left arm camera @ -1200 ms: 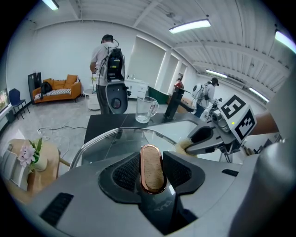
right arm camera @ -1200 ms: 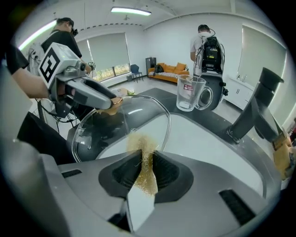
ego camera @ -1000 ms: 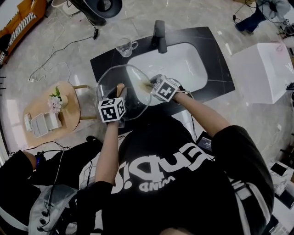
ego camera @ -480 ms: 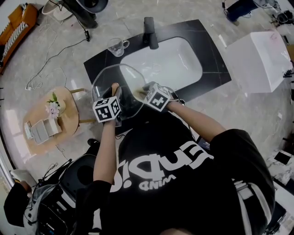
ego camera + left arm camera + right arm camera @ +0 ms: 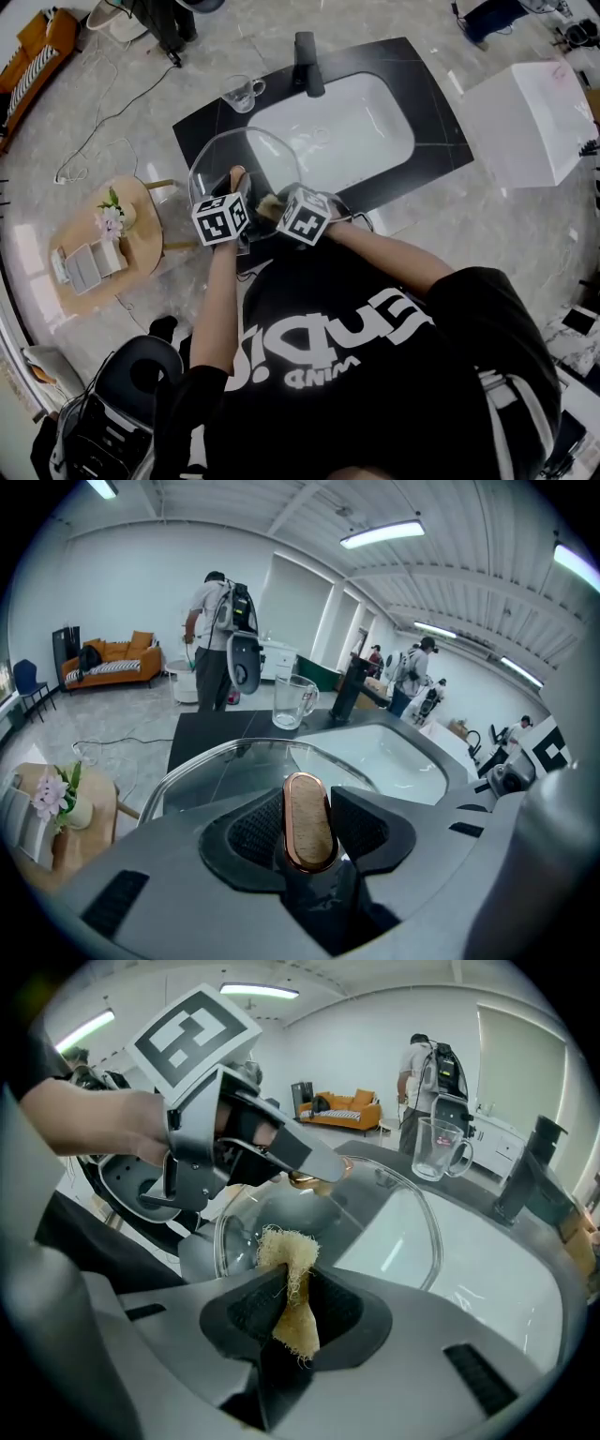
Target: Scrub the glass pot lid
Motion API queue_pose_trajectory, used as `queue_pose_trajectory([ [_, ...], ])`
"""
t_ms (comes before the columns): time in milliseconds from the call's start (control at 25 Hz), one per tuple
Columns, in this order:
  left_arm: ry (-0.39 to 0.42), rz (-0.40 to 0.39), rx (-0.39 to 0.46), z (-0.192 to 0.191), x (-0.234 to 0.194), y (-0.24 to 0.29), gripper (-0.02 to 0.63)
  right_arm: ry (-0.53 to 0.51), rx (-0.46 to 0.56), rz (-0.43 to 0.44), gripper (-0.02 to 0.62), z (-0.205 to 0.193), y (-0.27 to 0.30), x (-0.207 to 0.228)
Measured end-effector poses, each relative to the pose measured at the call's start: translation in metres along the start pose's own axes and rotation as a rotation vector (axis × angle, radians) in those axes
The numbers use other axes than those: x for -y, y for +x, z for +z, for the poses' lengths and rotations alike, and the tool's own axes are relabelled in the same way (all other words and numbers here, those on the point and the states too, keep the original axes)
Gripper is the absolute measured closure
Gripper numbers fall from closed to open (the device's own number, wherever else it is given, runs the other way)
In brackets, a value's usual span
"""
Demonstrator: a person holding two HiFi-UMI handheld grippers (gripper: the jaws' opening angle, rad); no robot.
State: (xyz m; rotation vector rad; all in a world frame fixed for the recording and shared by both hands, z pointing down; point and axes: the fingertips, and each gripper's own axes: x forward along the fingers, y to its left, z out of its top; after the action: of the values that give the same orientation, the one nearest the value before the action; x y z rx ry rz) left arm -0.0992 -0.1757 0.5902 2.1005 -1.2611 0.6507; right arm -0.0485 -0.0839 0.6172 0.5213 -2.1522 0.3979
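At frame centre the lid (image 5: 244, 155) is held left of the sink (image 5: 347, 122); a mug (image 5: 239, 92) is placed above it.

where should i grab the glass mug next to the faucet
Probably the rim, from above. The glass mug stands upright with its mouth open, so one jaw can drop inside the wall and one outside. Its handle juts toward the faucet, which crowds a sideways approach.

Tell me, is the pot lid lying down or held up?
Held up: the left gripper clamps its handle; the lid hangs clear of the counter.
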Motion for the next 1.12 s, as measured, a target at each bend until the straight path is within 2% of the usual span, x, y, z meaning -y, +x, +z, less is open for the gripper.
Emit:
queue_pose_trajectory([
  [280, 0.001, 0.002, 0.006, -0.001, 0.001, 0.000, 0.436, -0.020, 0.011, 0.023, 0.531, 0.009, 0.008, -0.021],
  [600, -0.004, -0.002, 0.007, -0.001, 0.001, 0.000, 0.436, -0.090, 0.005, 0.089, 0.531, 0.010, 0.018, -0.051],
  [960, -0.015, -0.009, 0.003, 0.000, 0.000, 0.000, 0.436, -0.092, -0.007, 0.143, 0.531, 0.013, 0.022, -0.063],
  [1120, -0.035, -0.031, 0.014, 0.000, -0.001, -0.002, 0.436, -0.055, 0.009, 0.180, 0.531, 0.013, 0.016, -0.059],
])
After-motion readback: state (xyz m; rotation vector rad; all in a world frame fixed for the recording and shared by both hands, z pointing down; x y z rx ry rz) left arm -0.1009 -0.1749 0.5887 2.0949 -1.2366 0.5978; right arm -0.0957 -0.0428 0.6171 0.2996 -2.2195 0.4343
